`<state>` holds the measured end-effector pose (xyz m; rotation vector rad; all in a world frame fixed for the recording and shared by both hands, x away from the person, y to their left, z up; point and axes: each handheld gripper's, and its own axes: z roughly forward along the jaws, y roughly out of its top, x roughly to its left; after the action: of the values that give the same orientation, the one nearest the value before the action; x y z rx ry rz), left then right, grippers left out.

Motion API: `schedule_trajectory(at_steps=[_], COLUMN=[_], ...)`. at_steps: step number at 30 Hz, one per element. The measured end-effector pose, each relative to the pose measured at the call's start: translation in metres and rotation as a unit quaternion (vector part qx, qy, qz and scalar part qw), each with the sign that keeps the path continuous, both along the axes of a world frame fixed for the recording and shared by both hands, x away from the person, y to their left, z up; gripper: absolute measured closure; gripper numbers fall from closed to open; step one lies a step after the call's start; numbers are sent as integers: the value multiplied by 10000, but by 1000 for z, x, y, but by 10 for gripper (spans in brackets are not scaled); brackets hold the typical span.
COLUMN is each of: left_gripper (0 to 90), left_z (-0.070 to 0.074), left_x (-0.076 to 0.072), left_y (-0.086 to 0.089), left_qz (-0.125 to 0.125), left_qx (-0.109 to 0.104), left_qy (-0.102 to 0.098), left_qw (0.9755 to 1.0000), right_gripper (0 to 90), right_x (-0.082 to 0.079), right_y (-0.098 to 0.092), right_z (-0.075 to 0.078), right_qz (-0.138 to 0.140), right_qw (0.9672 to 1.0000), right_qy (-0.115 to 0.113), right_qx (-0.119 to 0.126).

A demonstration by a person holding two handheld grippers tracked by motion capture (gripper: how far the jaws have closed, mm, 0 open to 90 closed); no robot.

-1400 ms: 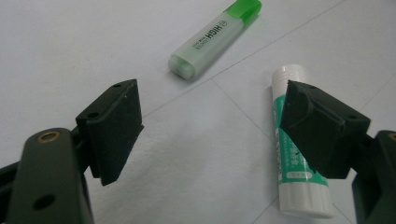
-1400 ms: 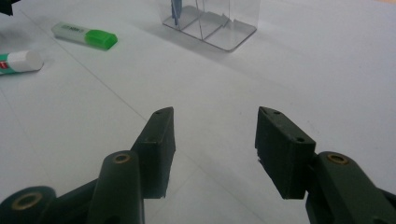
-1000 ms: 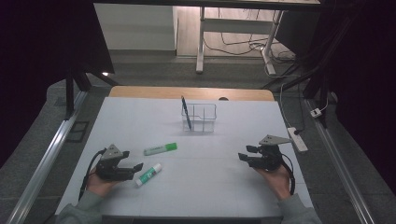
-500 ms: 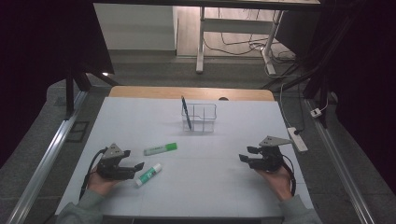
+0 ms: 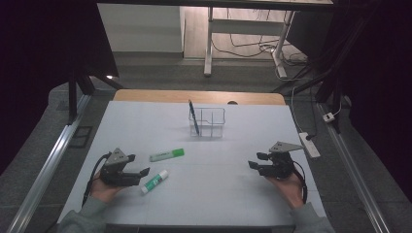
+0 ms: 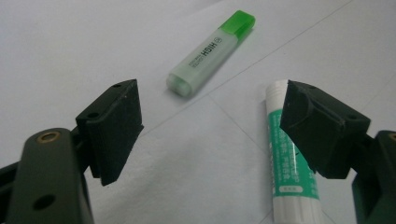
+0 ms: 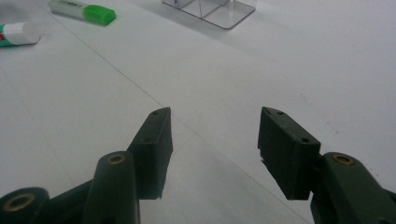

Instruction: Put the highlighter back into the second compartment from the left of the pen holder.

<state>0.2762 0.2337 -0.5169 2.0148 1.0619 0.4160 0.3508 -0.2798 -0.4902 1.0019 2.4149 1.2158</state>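
Note:
A green highlighter (image 5: pixel 166 155) (image 6: pixel 210 52) (image 7: pixel 83 10) lies on the white table left of centre. A white glue stick with a green label (image 5: pixel 154 181) (image 6: pixel 289 158) (image 7: pixel 16 34) lies just below it. My left gripper (image 5: pixel 140 174) (image 6: pixel 210 128) rests at the table's left, open, with its right jaw next to the glue stick and nothing between the jaws. My right gripper (image 5: pixel 256 160) (image 7: pixel 214 142) rests at the table's right, open and empty, pointing toward the middle. A clear plastic organiser (image 5: pixel 208 122) (image 7: pixel 210 8) stands at the back centre with a dark pen (image 5: pixel 193 116) upright in it.
A white power strip (image 5: pixel 310 144) lies at the table's right edge. Metal rails run along both sides of the table. A wooden strip (image 5: pixel 194 96) borders the far edge. Bare white tabletop lies between the two grippers.

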Motion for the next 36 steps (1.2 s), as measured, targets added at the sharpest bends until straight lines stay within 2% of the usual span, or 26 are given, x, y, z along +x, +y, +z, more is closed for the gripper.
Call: schedule_trajectory(at_steps=[13, 21, 26, 33, 36], left_gripper=[207, 210, 212, 232, 239], left_z=[9, 11, 15, 24, 28], left_x=[2, 7, 19, 39, 50], left_y=[-14, -21, -26, -36, -43], left_qz=[-335, -520, -570, -772, -846], left_qx=[186, 341, 449, 536, 684], left_qy=[41, 136, 150, 173, 168], left_qw=[9993, 9980, 9973, 9954, 9939], right_gripper=[446, 446, 446, 445, 445], right_x=[1, 1, 1, 0, 0], right_y=[4, 4, 3, 4, 4], right_z=[-2, -3, -4, -5, -5], right_qz=[39, 37, 33, 35, 30], right_qw=[10000, 10000, 10000, 9999, 9999], right_qy=[35, 62, 68, 68, 67], right_qx=[-13, -39, -50, -90, -90])
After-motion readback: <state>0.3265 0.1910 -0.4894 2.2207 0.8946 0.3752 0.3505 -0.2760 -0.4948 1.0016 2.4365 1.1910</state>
